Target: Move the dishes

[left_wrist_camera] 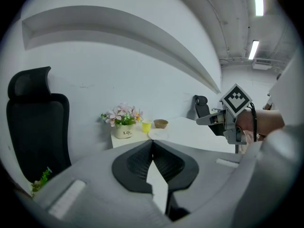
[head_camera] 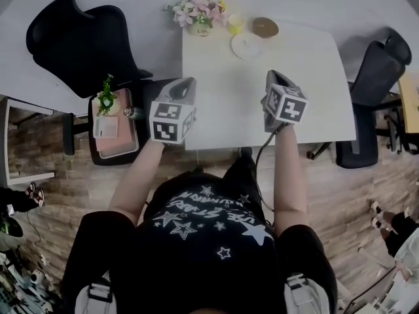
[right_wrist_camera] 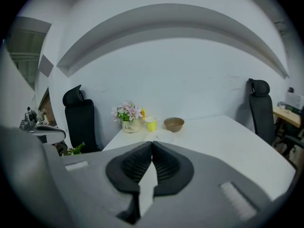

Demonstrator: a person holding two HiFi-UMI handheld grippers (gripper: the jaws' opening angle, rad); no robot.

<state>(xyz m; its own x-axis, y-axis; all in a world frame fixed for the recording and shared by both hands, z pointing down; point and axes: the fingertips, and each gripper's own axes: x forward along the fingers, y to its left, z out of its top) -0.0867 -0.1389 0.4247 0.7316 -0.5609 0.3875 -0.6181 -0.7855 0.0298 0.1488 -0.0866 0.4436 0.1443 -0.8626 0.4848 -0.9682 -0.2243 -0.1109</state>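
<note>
Nearest, the left claw (head_camera: 184, 87) hangs over the near left corner of the table (head_camera: 314, 103), its jaws pressed together with nothing between them. The right claw (head_camera: 273, 80) is over the table's near half, closer to its middle, jaws likewise closed tight and empty. Both point toward the table's far side. Farther on, a white plate (head_camera: 247, 45) lies flat on the table, short of its far edge. Beyond it, at the table's far edge, a yellow cup (head_camera: 235, 23) and a brown bowl (head_camera: 265, 27) stand upright, the cup closer to the table's far left corner. A flower pot (head_camera: 200, 15) occupies that corner itself. One black chair (head_camera: 78, 38) stands off the table's left side, another (head_camera: 373, 77) off its right
</note>
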